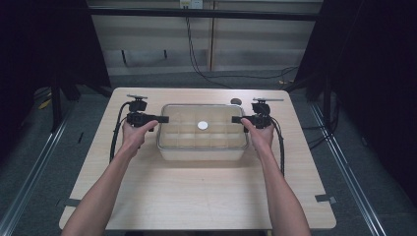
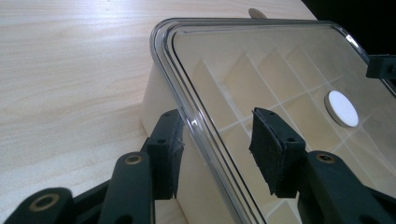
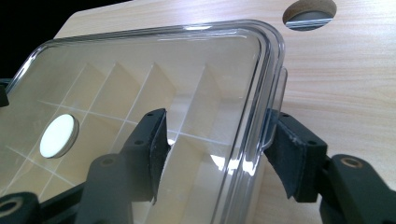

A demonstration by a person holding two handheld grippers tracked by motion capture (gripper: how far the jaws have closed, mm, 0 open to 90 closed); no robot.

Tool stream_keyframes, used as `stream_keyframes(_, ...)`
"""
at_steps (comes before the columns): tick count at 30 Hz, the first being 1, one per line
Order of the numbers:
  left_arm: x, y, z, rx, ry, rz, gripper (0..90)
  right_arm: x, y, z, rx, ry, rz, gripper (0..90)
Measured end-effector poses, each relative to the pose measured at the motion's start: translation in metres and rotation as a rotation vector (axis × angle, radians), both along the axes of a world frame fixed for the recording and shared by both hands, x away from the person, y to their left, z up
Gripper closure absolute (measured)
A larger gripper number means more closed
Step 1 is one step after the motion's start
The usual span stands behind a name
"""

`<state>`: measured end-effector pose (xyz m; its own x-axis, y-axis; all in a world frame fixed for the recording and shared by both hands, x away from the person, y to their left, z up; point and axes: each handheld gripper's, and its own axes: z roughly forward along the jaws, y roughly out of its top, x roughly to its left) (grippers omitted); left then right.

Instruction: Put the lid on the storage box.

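Note:
A clear-lidded compartment box (image 1: 202,150) stands mid-table, its transparent lid (image 1: 183,127) lying on top. Beneath the lid a round white disc (image 1: 202,125) rests in a middle compartment; the disc (image 2: 343,108) also shows in the left gripper view and the disc (image 3: 58,136) in the right gripper view. My left gripper (image 1: 164,119) is at the box's left end. Its jaws straddle the lid's rim (image 2: 187,112) with gaps either side, so the left gripper (image 2: 217,140) is open. At the right end my right gripper (image 1: 235,119) stands open around the lid's rim (image 3: 264,88), seen close as the right gripper (image 3: 219,140).
A round hole (image 1: 236,101) is cut in the light wooden table (image 1: 196,196) behind the box's right end. Cables trail from both grippers along the forearms. Dark floor and metal rails flank the table.

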<state>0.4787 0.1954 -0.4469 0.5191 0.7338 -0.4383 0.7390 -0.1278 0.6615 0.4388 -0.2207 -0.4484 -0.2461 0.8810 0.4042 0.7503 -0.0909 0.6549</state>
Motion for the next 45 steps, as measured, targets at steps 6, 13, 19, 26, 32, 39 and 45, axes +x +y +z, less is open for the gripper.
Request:
stream_keyframes(6,0.001,-0.002,-0.001,-0.009,-0.005,0.021,53.4,-0.001,0.003,-0.002,-0.005,-0.003,0.014,35.6)
stream_keyframes(13,-0.006,0.001,0.003,0.045,-0.06,0.01,45.0,-0.006,-0.005,-0.002,0.005,-0.001,0.034,29.4)
stream_keyframes(19,-0.016,0.001,0.009,0.059,-0.083,-0.001,37.9,-0.016,-0.013,0.004,0.012,-0.045,0.043,26.1)
stream_keyframes(26,-0.033,0.004,0.02,0.075,-0.128,-0.014,33.3,-0.034,-0.016,0.018,0.008,-0.107,0.052,24.5)
stream_keyframes(32,-0.046,0.016,0.023,0.076,-0.13,-0.024,34.2,-0.049,-0.023,0.025,0.01,-0.128,0.077,28.5)
stream_keyframes(39,-0.064,0.028,0.022,0.062,-0.164,-0.014,34.0,-0.069,-0.03,0.037,0.018,-0.161,0.113,33.6)
stream_keyframes(45,-0.084,0.032,0.029,0.071,-0.214,-0.032,33.5,-0.087,-0.033,0.04,0.009,-0.191,0.133,36.1)
